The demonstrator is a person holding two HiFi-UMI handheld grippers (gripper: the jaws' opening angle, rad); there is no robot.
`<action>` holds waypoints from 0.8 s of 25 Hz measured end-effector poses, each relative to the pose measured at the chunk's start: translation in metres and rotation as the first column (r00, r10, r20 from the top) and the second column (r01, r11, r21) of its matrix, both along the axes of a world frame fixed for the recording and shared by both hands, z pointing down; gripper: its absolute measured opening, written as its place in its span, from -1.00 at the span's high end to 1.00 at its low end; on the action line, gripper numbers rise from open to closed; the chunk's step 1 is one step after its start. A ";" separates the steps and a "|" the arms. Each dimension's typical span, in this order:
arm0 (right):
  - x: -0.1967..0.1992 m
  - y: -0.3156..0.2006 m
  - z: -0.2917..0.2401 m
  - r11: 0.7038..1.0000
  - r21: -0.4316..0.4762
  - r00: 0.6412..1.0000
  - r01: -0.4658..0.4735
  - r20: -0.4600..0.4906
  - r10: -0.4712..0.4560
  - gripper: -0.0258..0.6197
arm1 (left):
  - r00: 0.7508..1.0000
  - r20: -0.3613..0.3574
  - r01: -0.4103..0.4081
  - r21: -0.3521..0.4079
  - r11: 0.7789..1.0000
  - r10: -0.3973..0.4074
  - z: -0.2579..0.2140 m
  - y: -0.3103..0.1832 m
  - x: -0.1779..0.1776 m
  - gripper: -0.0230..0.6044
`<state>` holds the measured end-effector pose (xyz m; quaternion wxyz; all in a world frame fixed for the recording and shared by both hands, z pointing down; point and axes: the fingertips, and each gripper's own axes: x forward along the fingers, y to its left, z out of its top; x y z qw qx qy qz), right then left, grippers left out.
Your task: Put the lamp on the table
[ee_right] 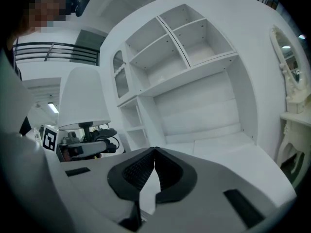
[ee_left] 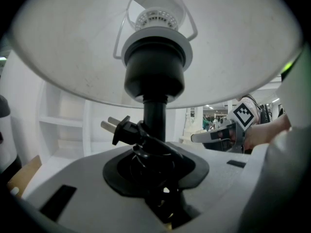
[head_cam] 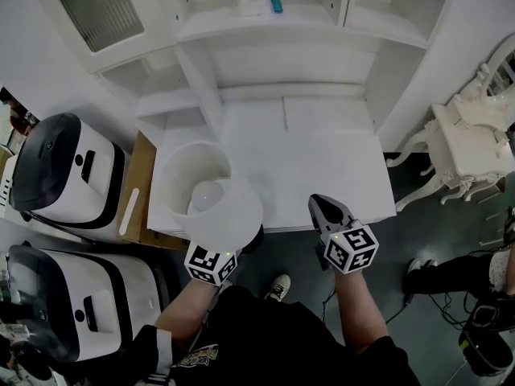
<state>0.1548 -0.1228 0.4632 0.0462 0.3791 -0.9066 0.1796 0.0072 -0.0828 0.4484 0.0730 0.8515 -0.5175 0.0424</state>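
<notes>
The lamp has a white shade [head_cam: 211, 191] and a black stem [ee_left: 154, 114], and its black cord and plug [ee_left: 118, 129] are bundled at its base. My left gripper [ee_left: 156, 154] is shut on the stem just above the base and holds the lamp upright over the front left corner of the white table [head_cam: 322, 155]. In the head view the shade hides the jaws and only the marker cube [head_cam: 211, 264] shows. My right gripper [head_cam: 328, 212] hovers at the table's front edge, shut with nothing in it. The right gripper view shows the lamp [ee_right: 83, 97] to its left.
A white hutch with shelves [head_cam: 265, 79] rises at the back of the table, with a teal item [head_cam: 274, 0] on top. Two white-and-black appliances [head_cam: 68, 171] and a cardboard sheet [head_cam: 138, 195] stand left. An ornate white side table [head_cam: 467, 143] is right. Another person's legs [head_cam: 451, 270] are nearby.
</notes>
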 end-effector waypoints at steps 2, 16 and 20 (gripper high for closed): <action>0.005 -0.001 0.000 1.000 0.002 1.000 0.005 0.003 -0.005 0.84 | 1.000 0.006 0.006 0.002 1.000 -0.006 -0.001 -0.002 0.005 0.54; 0.015 -0.011 0.000 1.000 -0.003 1.000 -0.017 0.018 0.017 0.84 | 0.999 0.035 0.004 0.002 1.000 -0.004 0.005 -0.023 0.011 0.54; 0.020 -0.019 0.003 0.999 -0.011 0.999 -0.049 0.017 0.049 0.84 | 0.999 0.040 -0.014 0.003 1.000 0.014 0.009 -0.039 0.009 0.54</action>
